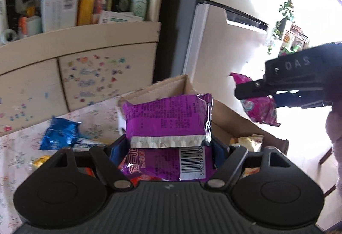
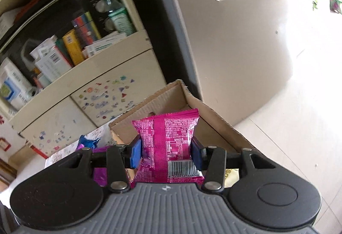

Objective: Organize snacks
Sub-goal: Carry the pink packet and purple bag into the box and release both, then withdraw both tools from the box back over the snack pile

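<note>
My left gripper (image 1: pixel 168 148) is shut on a purple snack packet (image 1: pixel 168 118), held upright in front of an open cardboard box (image 1: pixel 171 84). Another purple packet with a barcode (image 1: pixel 171 165) lies below it. My right gripper (image 2: pixel 165 152) is shut on a pink snack packet (image 2: pixel 166 140), held above the same cardboard box (image 2: pixel 213 118). The right gripper (image 1: pixel 284 84) with its pink packet (image 1: pixel 260 108) also shows at the right of the left wrist view, over the box's right side.
A blue foil packet (image 1: pixel 59 133) lies on the floral tablecloth (image 1: pixel 17 148) left of the box. A yellow packet (image 1: pixel 250 142) lies in the box. A cream cabinet (image 1: pixel 85 46) with stickers and cluttered shelves stands behind. A refrigerator (image 2: pixel 235 41) stands to the right.
</note>
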`<state>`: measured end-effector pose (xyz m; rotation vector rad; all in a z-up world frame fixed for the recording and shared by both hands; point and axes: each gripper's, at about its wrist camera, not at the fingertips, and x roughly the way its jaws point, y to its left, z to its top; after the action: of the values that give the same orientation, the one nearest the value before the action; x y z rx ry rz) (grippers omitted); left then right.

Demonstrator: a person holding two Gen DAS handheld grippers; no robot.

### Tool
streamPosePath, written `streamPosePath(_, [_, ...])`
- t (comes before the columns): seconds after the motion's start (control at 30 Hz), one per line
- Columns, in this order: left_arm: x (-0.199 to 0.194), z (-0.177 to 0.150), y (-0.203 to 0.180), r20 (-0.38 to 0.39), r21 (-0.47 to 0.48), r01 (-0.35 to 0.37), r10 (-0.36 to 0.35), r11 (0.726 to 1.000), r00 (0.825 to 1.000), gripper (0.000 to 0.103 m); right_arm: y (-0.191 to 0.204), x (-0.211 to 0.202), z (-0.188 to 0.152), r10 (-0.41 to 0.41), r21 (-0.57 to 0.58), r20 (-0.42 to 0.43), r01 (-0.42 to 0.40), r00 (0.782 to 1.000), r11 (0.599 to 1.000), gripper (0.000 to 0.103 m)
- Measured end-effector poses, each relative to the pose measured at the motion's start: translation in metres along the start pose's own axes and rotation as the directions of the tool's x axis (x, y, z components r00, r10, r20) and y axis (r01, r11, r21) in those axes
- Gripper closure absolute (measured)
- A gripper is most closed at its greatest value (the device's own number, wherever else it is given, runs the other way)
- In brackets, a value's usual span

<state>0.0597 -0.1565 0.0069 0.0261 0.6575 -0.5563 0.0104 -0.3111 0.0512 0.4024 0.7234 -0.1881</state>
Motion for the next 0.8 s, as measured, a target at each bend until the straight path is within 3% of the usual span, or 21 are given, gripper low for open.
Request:
streamPosePath(0.2, [0.023, 0.0, -0.023, -0.03, 0.012, 0.073, -0.072, 0.997, 0.997, 0.024, -0.011, 0.003, 0.002, -0.056, 0.041, 0.009, 0.056, 0.998, 0.998, 0.049])
streamPosePath(0.37, [0.028, -0.006, -0.037, -0.052, 0.021, 0.138, -0.137, 0.99, 0.989, 0.009, -0.017, 0.006, 0.003, -0.089, 0.051, 0.006, 0.089, 0.996, 0.995, 0.031])
streamPosePath(0.6, [0.011, 0.003, -0.02, -0.043, -0.018, 0.08, -0.081, 0.997, 0.996, 0.006, -0.013, 0.004, 0.004, -0.039, 0.042, 0.007, 0.039, 0.999, 0.998, 0.028])
streamPosePath(0.8, [-0.008, 0.002, 0.012, -0.056, -0.012, -0.027, 0.026, 1.0, 0.998, 0.006, 0.003, 0.008, 0.001, 0.017, -0.026, -0.018, -0.018, 1.0, 0.999, 0.024])
